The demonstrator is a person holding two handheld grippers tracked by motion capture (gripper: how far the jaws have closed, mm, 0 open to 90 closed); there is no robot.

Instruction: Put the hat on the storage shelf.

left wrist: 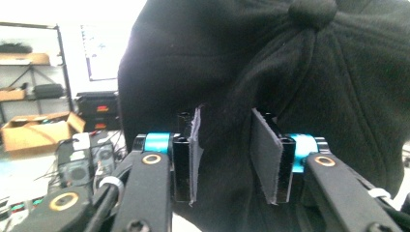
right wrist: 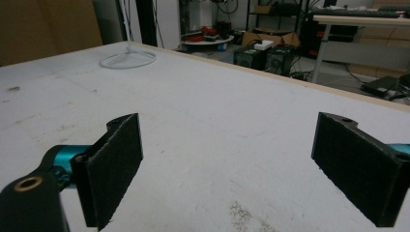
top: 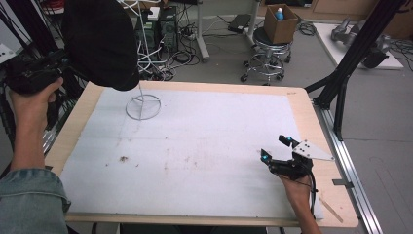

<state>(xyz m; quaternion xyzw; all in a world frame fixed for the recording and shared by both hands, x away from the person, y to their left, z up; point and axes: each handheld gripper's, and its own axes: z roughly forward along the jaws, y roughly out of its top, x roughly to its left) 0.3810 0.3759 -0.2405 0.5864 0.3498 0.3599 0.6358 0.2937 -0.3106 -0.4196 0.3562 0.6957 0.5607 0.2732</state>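
A black cap (top: 100,41) hangs on a white wire stand (top: 142,106) at the table's back left. My left gripper (top: 63,62) is raised at the left edge, level with the cap and pointing at it. In the left gripper view the cap (left wrist: 290,72) is right up against my left gripper (left wrist: 225,150), whose grey pads (left wrist: 265,159) stand apart without pressing on the fabric. My right gripper (top: 275,147) rests low over the mat at the front right, open and holding nothing. In its own view my right gripper (right wrist: 229,128) points across the mat towards the stand's ring base (right wrist: 128,59).
A white mat (top: 195,146) covers most of the wooden table (top: 311,122). A black frame leg (top: 341,83) and a metal rail (top: 348,161) run along the right edge. Behind the table are a stool with a cardboard box (top: 280,22), cables and computer cases.
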